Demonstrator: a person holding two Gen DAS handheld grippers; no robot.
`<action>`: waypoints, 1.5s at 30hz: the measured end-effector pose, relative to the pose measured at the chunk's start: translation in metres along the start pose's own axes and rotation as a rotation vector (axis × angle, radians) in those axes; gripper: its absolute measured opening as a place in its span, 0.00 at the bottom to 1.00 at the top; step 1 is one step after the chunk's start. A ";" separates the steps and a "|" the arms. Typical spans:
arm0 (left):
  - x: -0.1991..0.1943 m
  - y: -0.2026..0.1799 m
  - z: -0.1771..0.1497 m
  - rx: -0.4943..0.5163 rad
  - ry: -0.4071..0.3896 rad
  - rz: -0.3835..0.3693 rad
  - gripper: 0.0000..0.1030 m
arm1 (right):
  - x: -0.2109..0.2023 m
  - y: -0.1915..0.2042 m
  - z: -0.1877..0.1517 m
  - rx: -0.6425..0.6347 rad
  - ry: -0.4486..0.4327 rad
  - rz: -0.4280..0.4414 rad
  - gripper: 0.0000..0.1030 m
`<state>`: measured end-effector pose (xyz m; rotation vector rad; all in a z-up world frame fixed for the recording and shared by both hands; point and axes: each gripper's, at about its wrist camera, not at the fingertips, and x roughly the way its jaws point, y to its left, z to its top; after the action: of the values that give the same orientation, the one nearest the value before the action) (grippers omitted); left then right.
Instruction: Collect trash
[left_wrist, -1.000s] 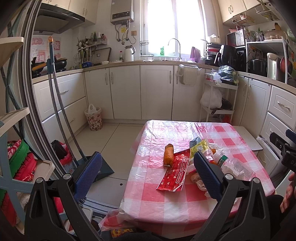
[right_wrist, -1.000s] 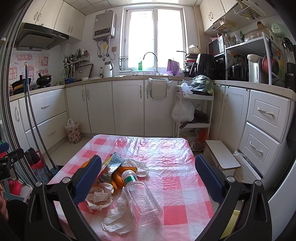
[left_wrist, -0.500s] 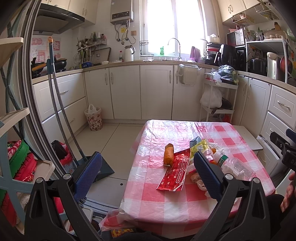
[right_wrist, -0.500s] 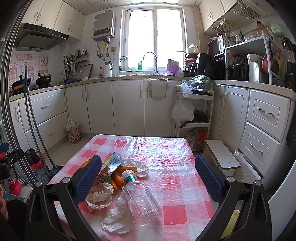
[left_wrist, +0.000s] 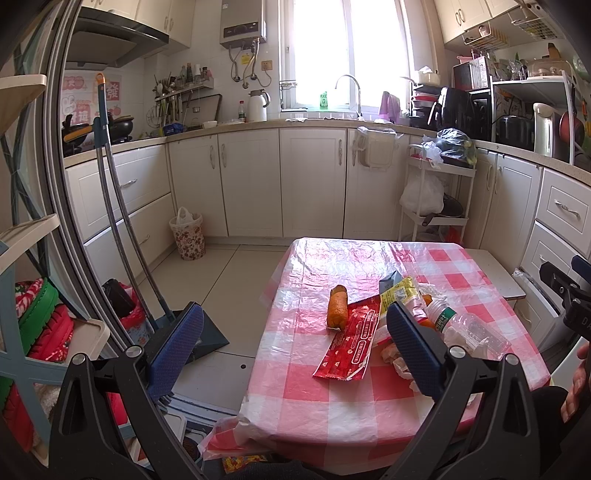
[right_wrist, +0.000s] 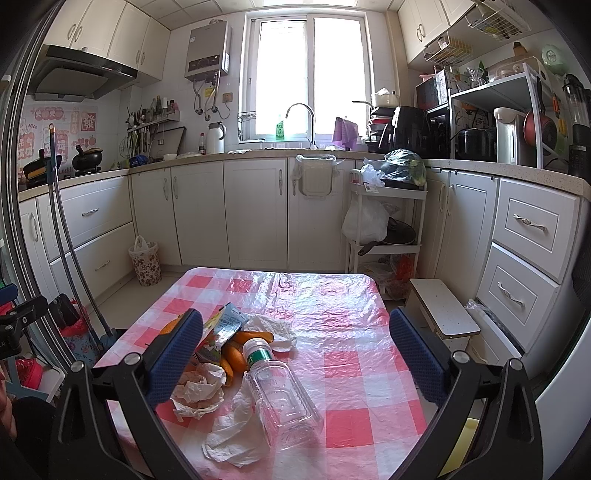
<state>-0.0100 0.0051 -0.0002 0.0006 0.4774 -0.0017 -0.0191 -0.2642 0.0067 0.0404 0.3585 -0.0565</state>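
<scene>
Trash lies on a table with a red-checked plastic cloth (right_wrist: 347, 332): an empty clear plastic bottle (right_wrist: 282, 391) with a green band, crumpled tissues (right_wrist: 199, 387), orange peels (right_wrist: 236, 354) and snack wrappers (right_wrist: 225, 325). In the left wrist view I see a carrot-like orange piece (left_wrist: 338, 306), a red wrapper (left_wrist: 351, 343) and the bottle (left_wrist: 469, 332). My left gripper (left_wrist: 291, 350) is open and empty, at the table's left edge. My right gripper (right_wrist: 291, 354) is open and empty, above the bottle and tissues.
A flowered bin (left_wrist: 187, 240) with a bag stands on the floor by the cabinets. A dustpan and broom (left_wrist: 162, 314) lean at the left. A white rack (right_wrist: 384, 236) and a step stool (right_wrist: 443, 314) stand right of the table.
</scene>
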 end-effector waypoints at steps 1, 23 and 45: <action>0.000 0.000 0.000 0.000 0.000 0.000 0.93 | 0.000 0.000 0.000 0.000 0.000 0.000 0.94; 0.000 0.000 0.000 0.002 0.004 0.001 0.93 | 0.001 0.001 0.000 -0.003 0.002 -0.001 0.94; 0.011 0.008 0.004 0.026 0.089 -0.047 0.93 | 0.031 -0.026 0.005 0.036 0.175 0.122 0.94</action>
<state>0.0015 0.0130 -0.0016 0.0149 0.5666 -0.0540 0.0098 -0.2924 0.0002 0.1033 0.5295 0.0614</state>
